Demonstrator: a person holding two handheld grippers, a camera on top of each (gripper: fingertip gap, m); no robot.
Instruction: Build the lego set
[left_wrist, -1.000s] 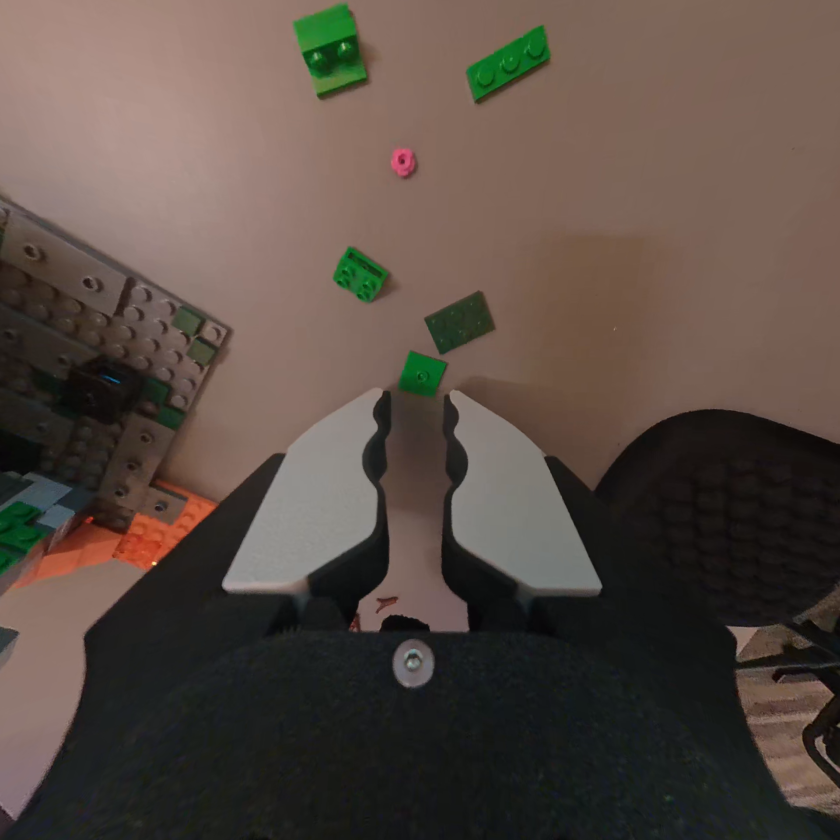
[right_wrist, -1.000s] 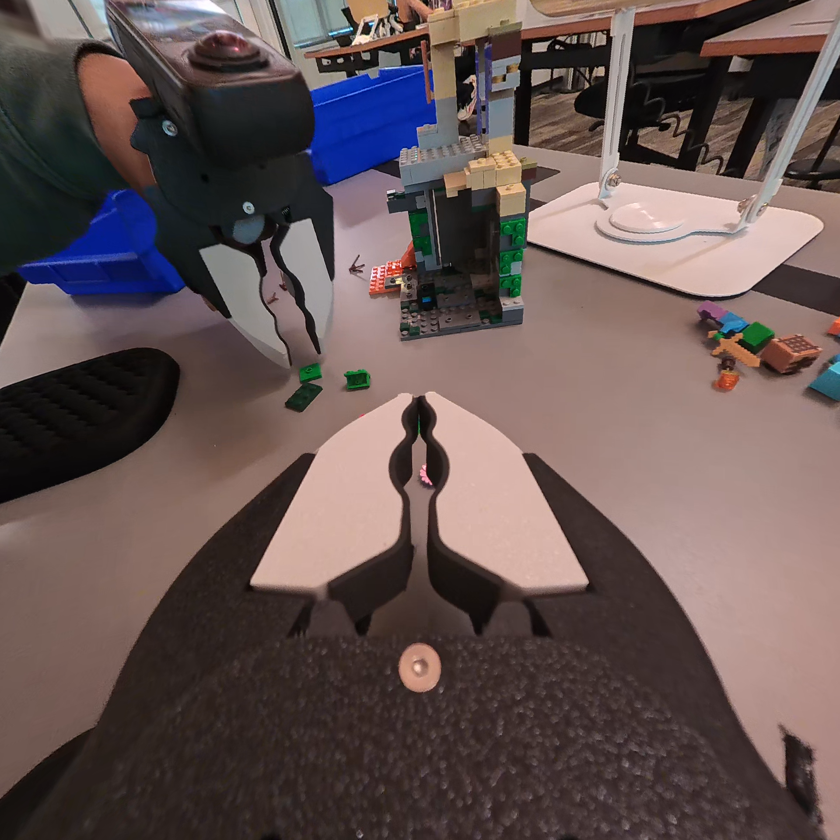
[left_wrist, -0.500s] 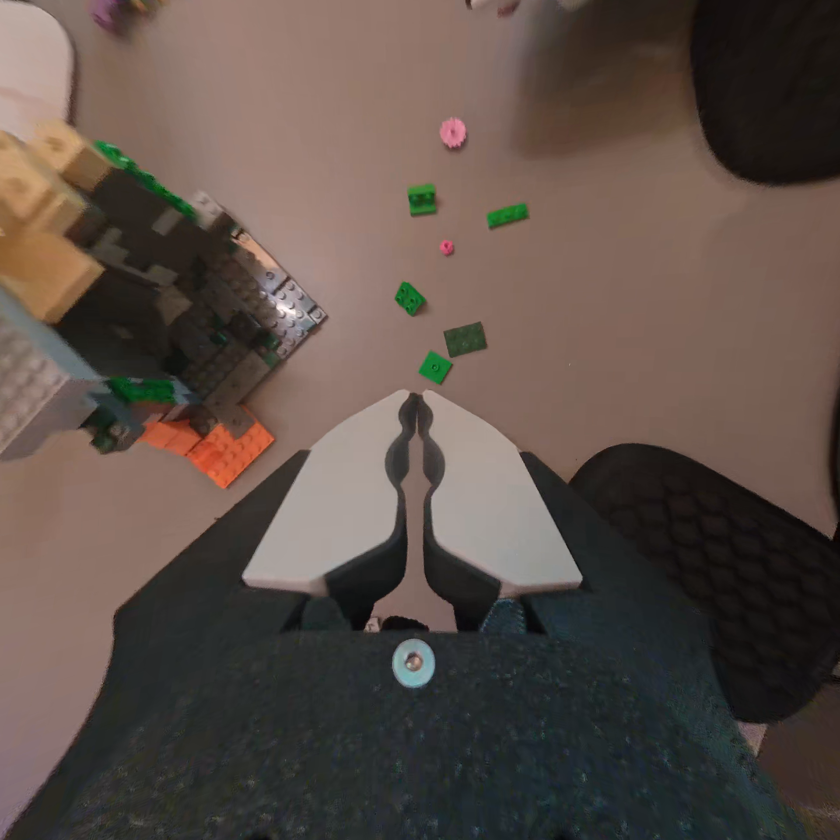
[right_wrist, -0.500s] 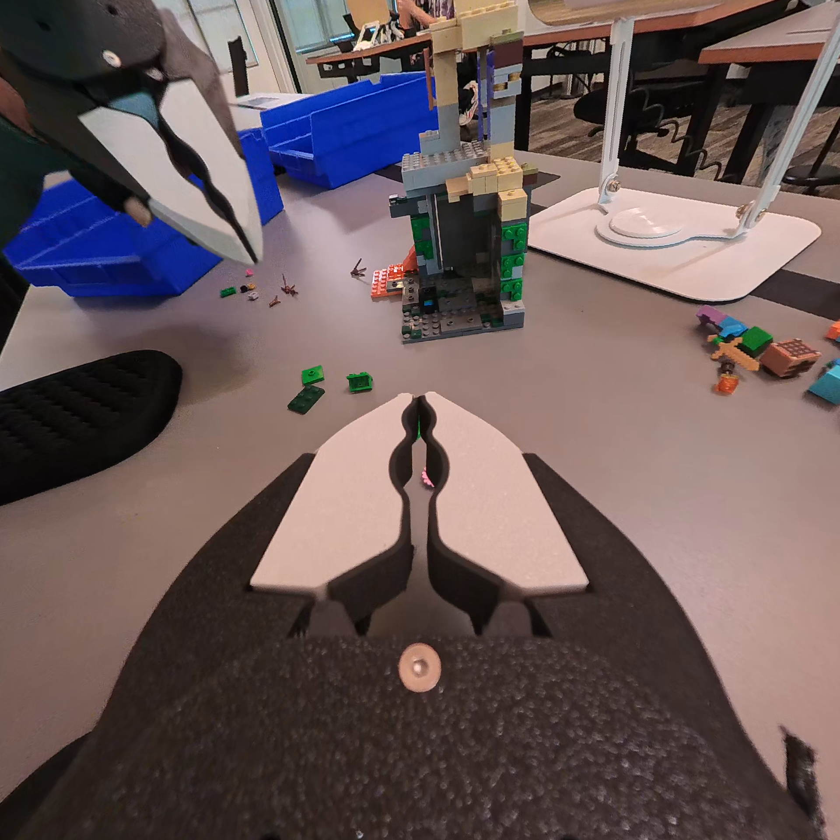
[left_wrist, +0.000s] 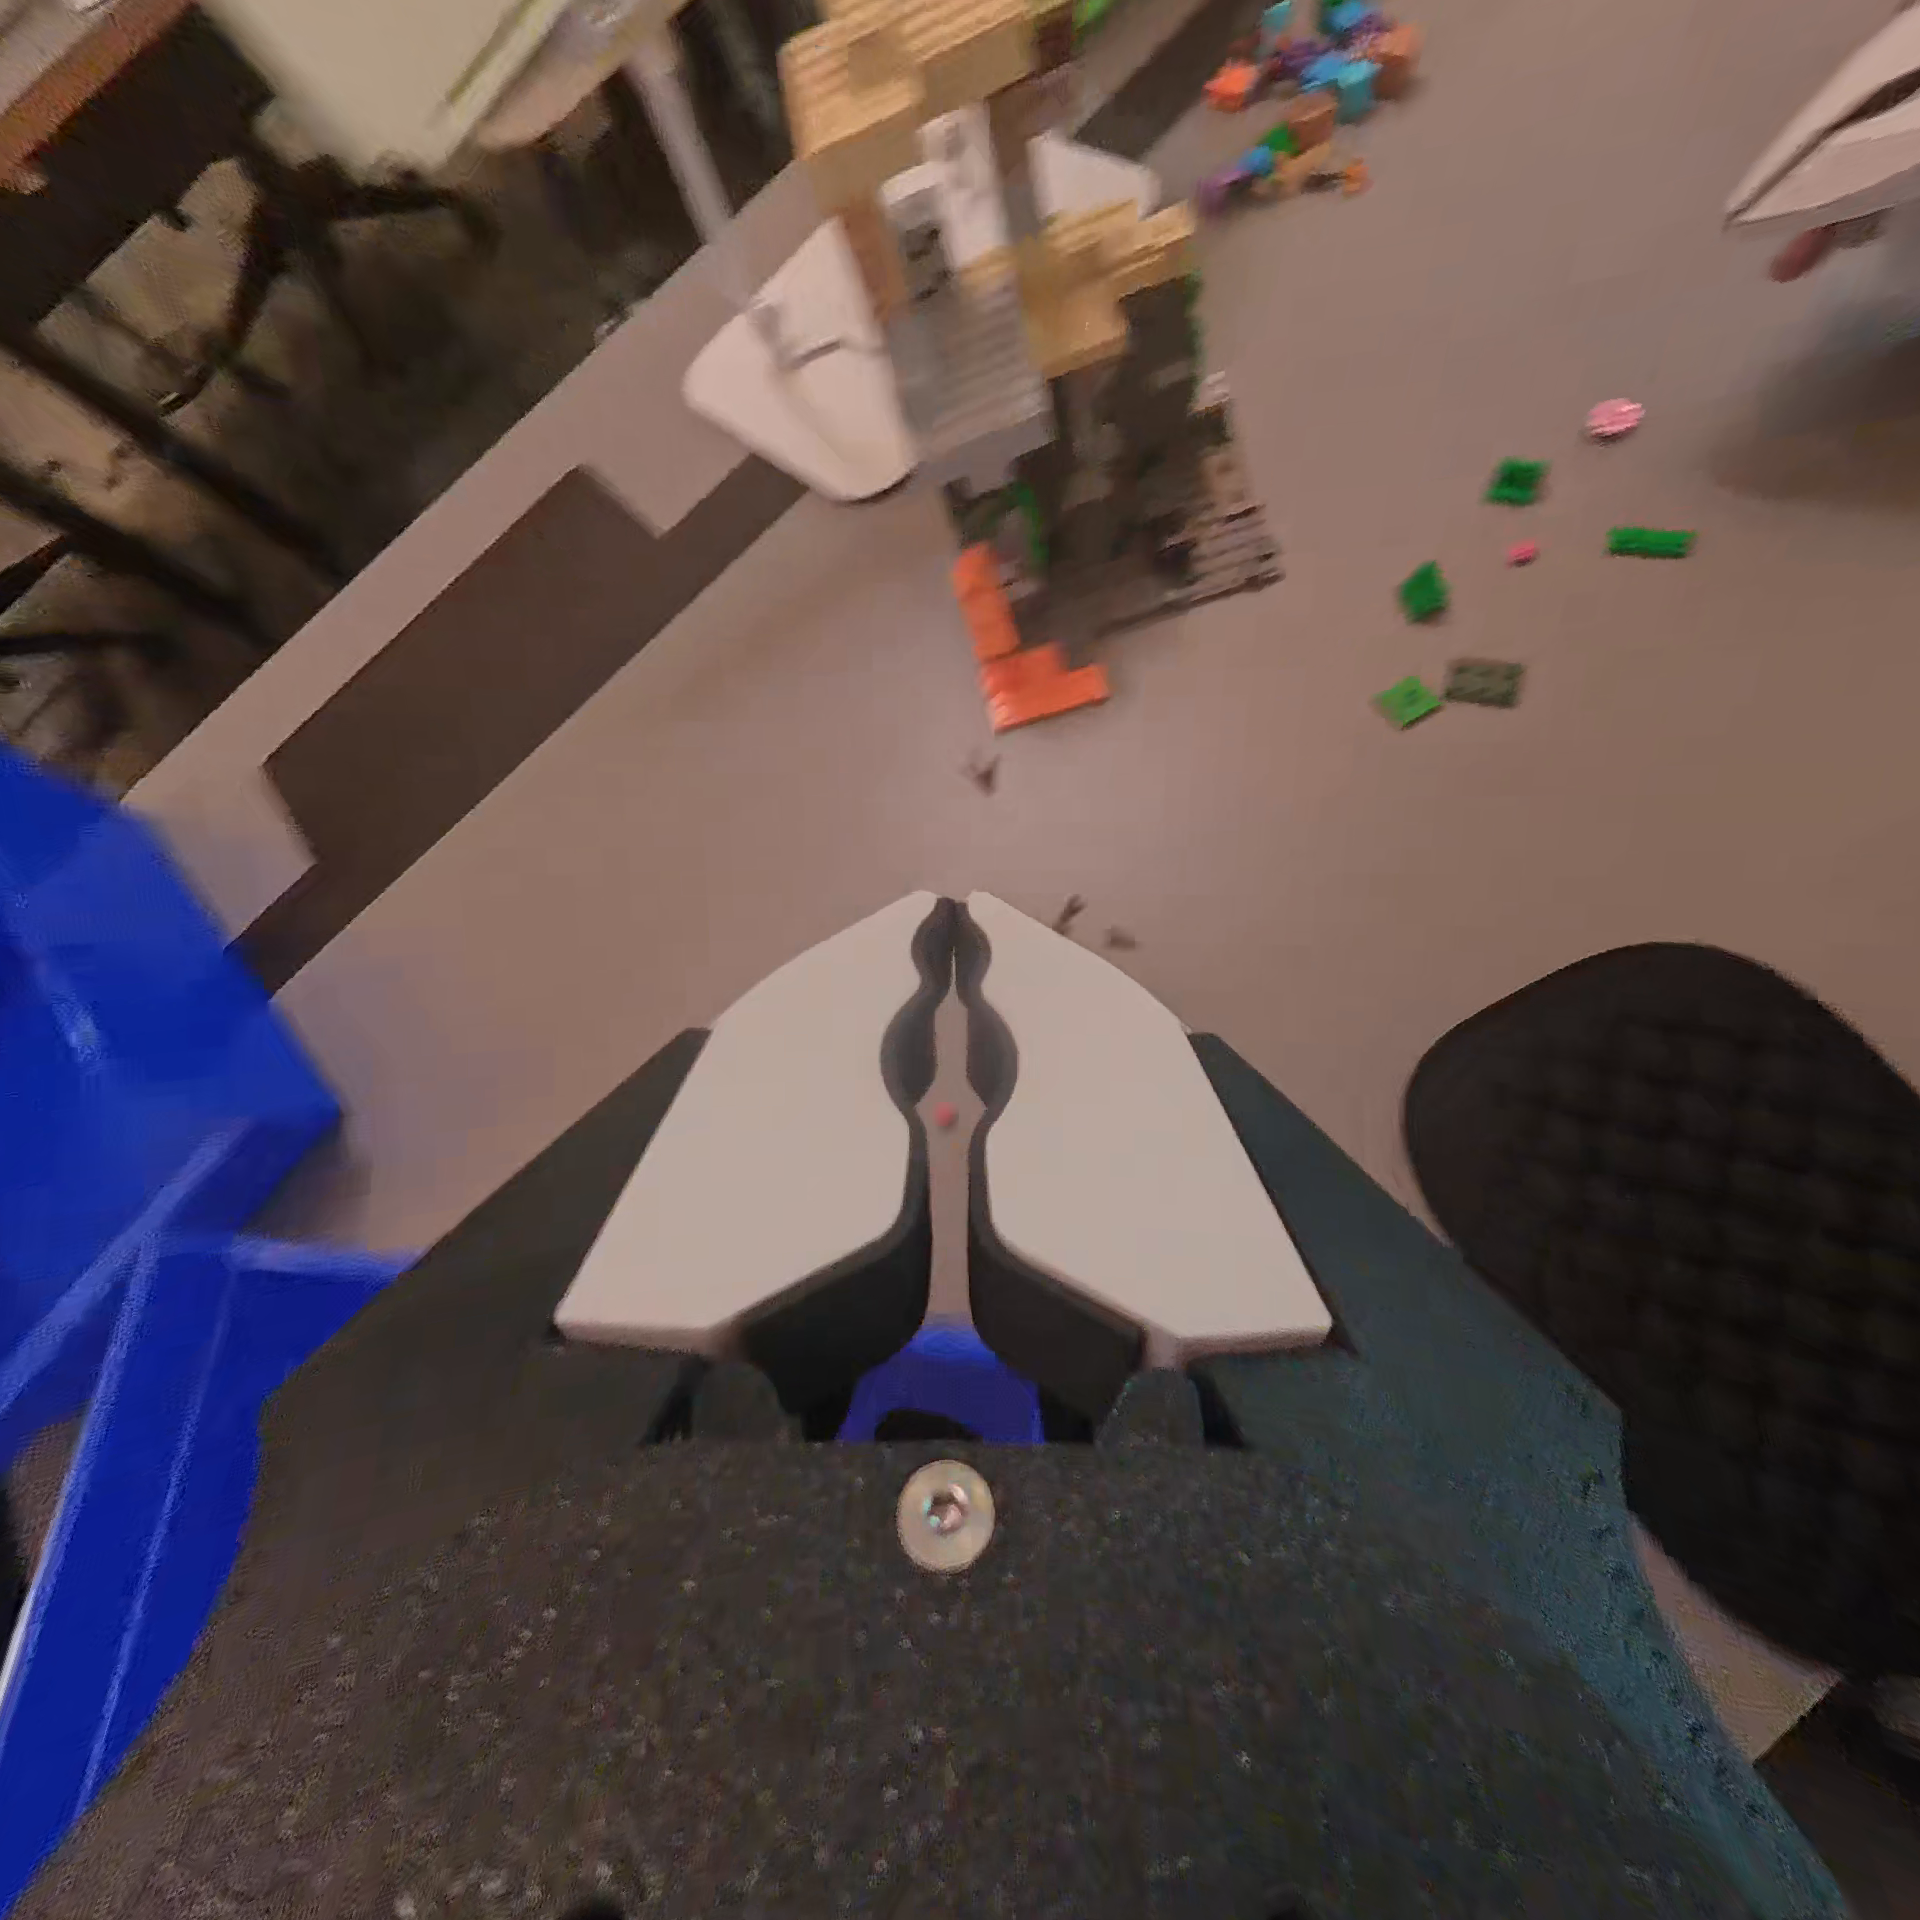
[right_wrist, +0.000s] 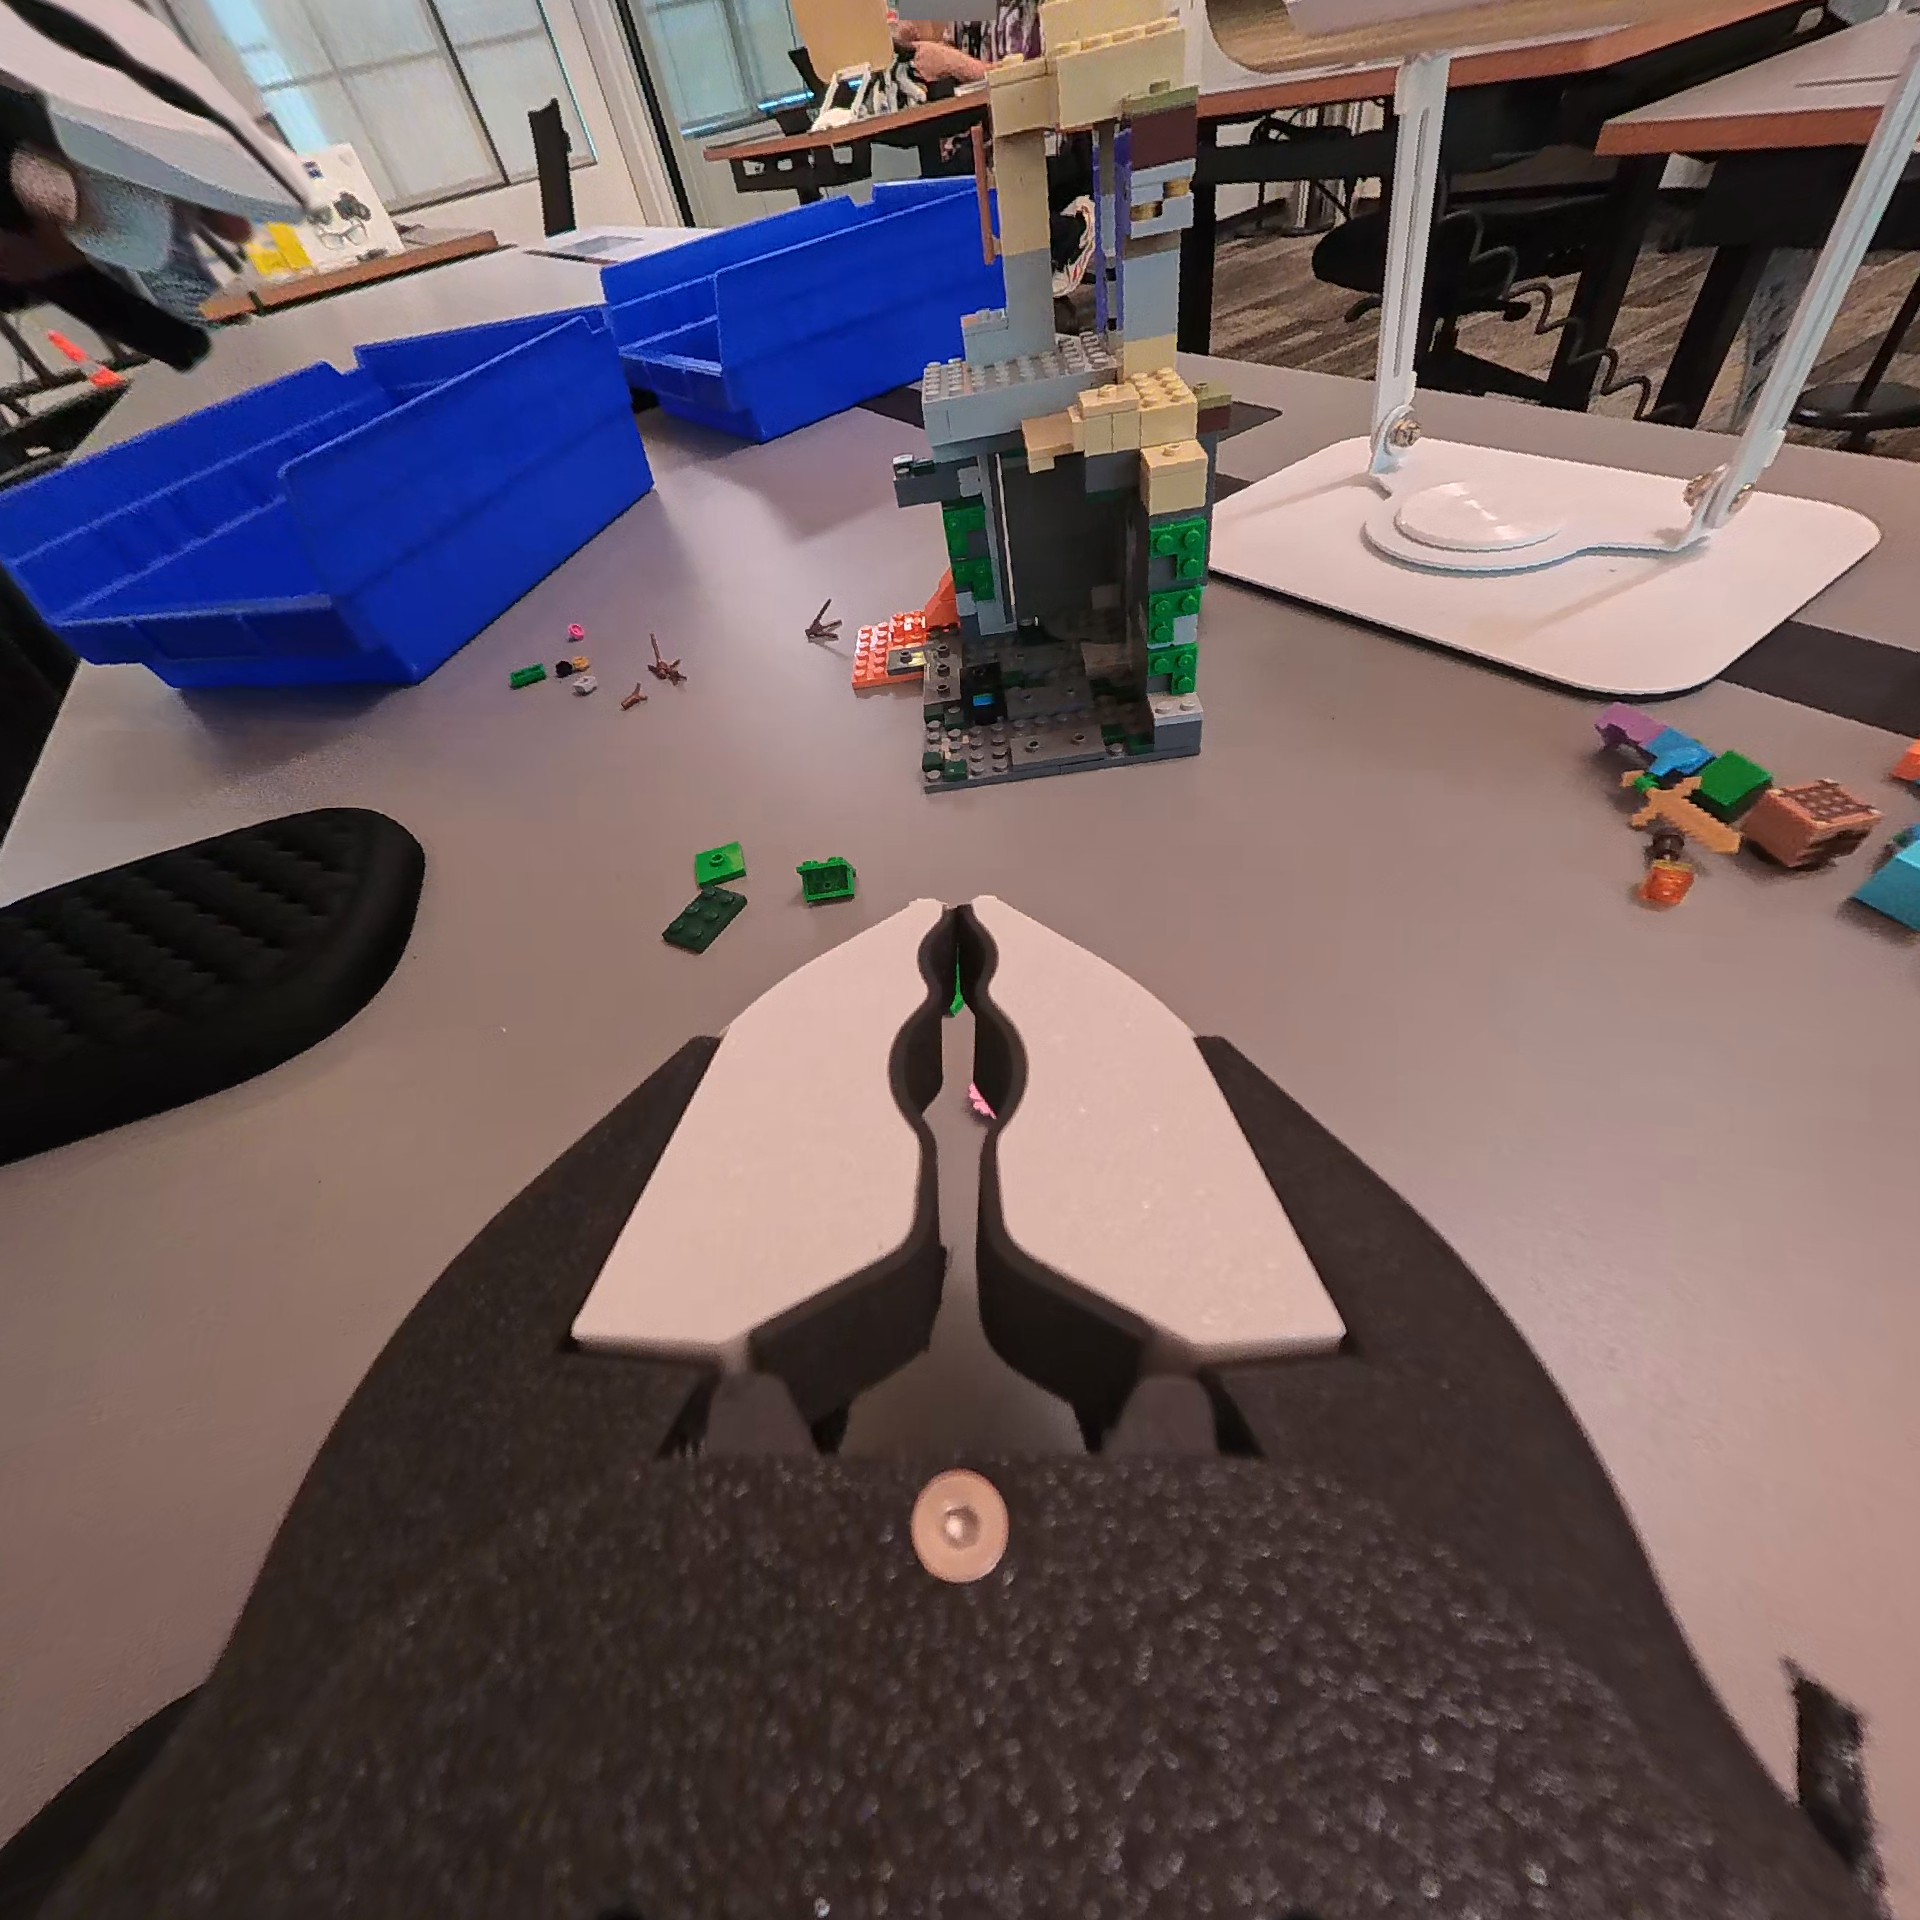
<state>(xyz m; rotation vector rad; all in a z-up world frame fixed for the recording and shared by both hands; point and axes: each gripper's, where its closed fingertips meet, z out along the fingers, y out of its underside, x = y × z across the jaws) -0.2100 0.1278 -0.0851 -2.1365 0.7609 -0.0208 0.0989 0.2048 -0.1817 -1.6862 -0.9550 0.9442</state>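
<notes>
Right wrist view: the right gripper (right_wrist: 957, 912) is closed and empty, as is the raised left gripper (left_wrist: 951, 902). The lego tower (right_wrist: 1070, 540) is standing mid-table. A piece-picking step is likely; a loose green plate (right_wrist: 719, 861) must be grabbed next.

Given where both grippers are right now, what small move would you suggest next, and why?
Probably bring the left gripper down toward the small scattered pieces beside the blue plastic bin. It is raised, shut and seemingly empty, while the right gripper hangs shut above the grey table, and the tall lego tower looks unfinished.
</notes>
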